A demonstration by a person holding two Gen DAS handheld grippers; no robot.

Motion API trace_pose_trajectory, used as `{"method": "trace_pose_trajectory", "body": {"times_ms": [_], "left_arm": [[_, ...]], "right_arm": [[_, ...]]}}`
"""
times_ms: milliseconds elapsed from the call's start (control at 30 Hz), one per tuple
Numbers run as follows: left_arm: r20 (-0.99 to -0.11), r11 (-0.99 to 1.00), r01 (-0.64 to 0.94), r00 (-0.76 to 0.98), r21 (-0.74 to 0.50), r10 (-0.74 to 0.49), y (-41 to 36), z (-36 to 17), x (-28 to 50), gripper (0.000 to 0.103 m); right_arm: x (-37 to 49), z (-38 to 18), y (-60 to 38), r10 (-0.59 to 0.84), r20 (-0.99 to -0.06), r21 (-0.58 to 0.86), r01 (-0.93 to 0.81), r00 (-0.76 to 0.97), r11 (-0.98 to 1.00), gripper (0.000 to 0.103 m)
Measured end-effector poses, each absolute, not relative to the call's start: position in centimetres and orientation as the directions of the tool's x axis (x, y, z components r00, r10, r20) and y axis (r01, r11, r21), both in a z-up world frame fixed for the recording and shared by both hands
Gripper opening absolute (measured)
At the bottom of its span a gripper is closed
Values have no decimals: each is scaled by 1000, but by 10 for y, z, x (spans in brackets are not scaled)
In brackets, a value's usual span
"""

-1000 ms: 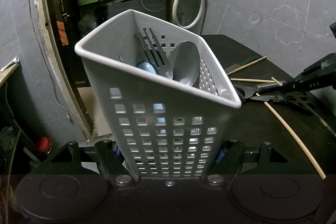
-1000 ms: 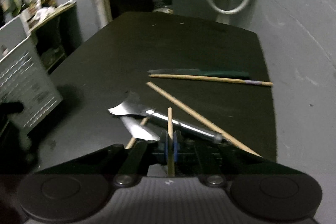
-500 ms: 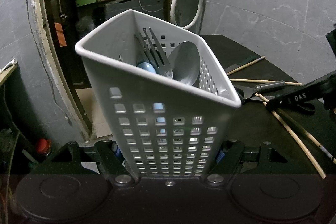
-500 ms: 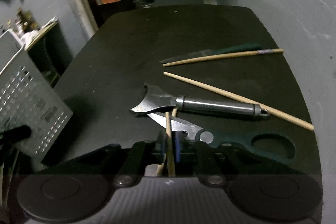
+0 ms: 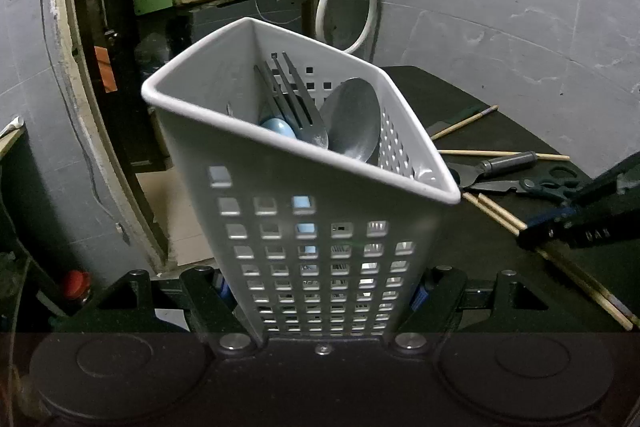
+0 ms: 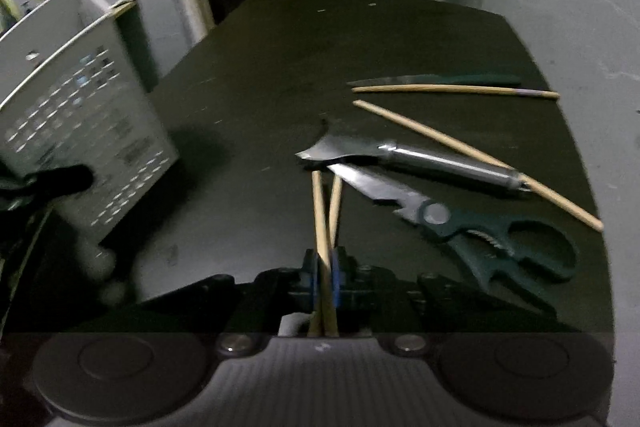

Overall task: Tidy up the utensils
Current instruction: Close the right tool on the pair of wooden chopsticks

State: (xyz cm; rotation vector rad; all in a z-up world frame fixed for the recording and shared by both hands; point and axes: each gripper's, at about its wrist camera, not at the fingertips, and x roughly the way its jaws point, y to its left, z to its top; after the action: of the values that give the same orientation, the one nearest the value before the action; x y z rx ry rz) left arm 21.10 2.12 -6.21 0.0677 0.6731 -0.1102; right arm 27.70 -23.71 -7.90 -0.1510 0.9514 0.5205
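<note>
left tool [image 5: 324,291] clamps white caddy [image 5: 320,227] | holds fork [image 5: 294,99], spoon [image 5: 352,119] | right tool [image 6: 326,271] grips chopsticks [image 6: 322,215]

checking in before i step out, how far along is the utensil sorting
Partly done. The white caddy, gripped by the left gripper, already holds a fork and spoon. The right gripper is pinching two chopsticks. Scissors, a metal-handled tool, a knife and two more chopsticks remain on the table.
</note>
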Motion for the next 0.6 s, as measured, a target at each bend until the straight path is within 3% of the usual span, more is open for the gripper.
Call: {"method": "trace_pose_trajectory", "body": {"times_ms": [267,600], "left_arm": [[-624,990,138,776,23,-94,25,-63,211,76],[-626,988,153,773,22,-106,27,-62,211,77]], "right_arm": [[244,-77,-222,438,-811,111,-633,388,766,7],[258,-79,-224,479,-788,194,-582,387,789,7]]}}
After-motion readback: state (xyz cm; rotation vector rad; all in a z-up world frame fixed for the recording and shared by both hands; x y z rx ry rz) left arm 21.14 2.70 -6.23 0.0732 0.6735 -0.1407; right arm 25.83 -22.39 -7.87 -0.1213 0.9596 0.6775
